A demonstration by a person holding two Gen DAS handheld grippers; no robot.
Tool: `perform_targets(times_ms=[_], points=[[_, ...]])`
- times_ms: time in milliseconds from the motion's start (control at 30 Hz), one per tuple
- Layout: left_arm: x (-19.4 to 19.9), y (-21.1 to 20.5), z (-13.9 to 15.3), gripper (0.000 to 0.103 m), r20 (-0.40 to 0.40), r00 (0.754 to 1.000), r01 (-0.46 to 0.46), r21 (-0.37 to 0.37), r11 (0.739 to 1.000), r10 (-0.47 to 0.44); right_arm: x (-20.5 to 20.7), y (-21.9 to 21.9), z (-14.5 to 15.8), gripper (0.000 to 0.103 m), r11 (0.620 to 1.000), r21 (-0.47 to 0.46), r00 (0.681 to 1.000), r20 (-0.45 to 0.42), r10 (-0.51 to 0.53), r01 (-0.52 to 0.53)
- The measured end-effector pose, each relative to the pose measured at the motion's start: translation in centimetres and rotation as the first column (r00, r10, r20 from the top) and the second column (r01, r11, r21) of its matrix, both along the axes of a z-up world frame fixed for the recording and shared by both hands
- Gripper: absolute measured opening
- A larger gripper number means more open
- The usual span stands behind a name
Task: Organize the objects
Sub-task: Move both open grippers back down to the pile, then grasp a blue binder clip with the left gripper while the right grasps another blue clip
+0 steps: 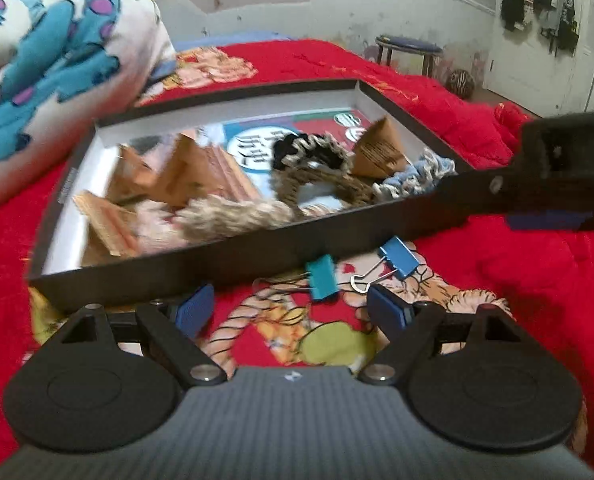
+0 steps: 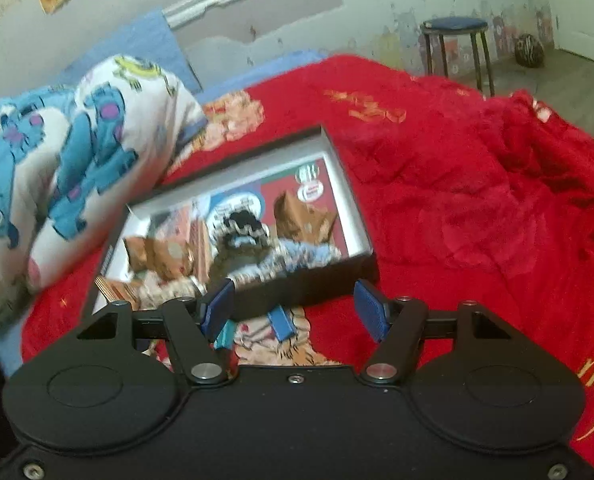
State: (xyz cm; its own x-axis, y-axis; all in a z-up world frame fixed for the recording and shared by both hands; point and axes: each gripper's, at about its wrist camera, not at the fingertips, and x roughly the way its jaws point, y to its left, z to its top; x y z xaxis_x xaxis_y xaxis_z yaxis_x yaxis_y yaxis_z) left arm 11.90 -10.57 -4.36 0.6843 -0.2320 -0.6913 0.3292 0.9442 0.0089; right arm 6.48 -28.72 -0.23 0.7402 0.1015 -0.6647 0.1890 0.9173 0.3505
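A shallow black box (image 1: 257, 250) with a white inside lies on the red blanket. It holds scrunchies (image 1: 317, 168), brown paper packets (image 1: 381, 148) and wooden pieces (image 1: 109, 224). In front of its near wall lie a teal binder clip (image 1: 321, 282) and a blue binder clip (image 1: 399, 256). My left gripper (image 1: 293, 310) hovers open just short of them, and nothing is between its pads. A finger of my right gripper (image 1: 545, 220) reaches in from the right over the box corner. In the right wrist view my right gripper (image 2: 295, 309) is open above the blue clip (image 2: 281, 322) and teal clip (image 2: 225, 334), by the box (image 2: 309, 290).
A bundled quilt with blue monster print (image 1: 57, 60) presses against the box's left side. The red blanket (image 2: 477, 200) spreads rumpled to the right. Beyond the bed stand a blue-topped stool (image 2: 455, 26) and a striped ball (image 2: 529, 50) on the floor.
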Motion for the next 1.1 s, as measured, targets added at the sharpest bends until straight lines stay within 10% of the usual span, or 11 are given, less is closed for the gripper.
perform_targets(times_ms=[267, 933, 1100], points=[[0.2, 0.9, -0.9, 0.051, 0.011, 0.993, -0.115, -0.046, 0.992, 0.116, 1.5, -0.1, -2.2, 0.064, 0.997, 0.073, 0.997, -0.064, 0.041, -0.036], [0.0, 5.6, 0.1, 0.051, 0.006, 0.944, -0.329, 0.057, 0.942, 0.33, 4.1, 4.2, -4.1, 0.061, 0.984, 0.051, 0.983, -0.06, 0.174, -0.171], [0.0, 5.5, 0.0, 0.051, 0.022, 0.942, -0.336, 0.072, 0.939, 0.335, 5.0, 6.9, -5.3, 0.055, 0.978, -0.109, 0.982, -0.08, 0.171, -0.179]])
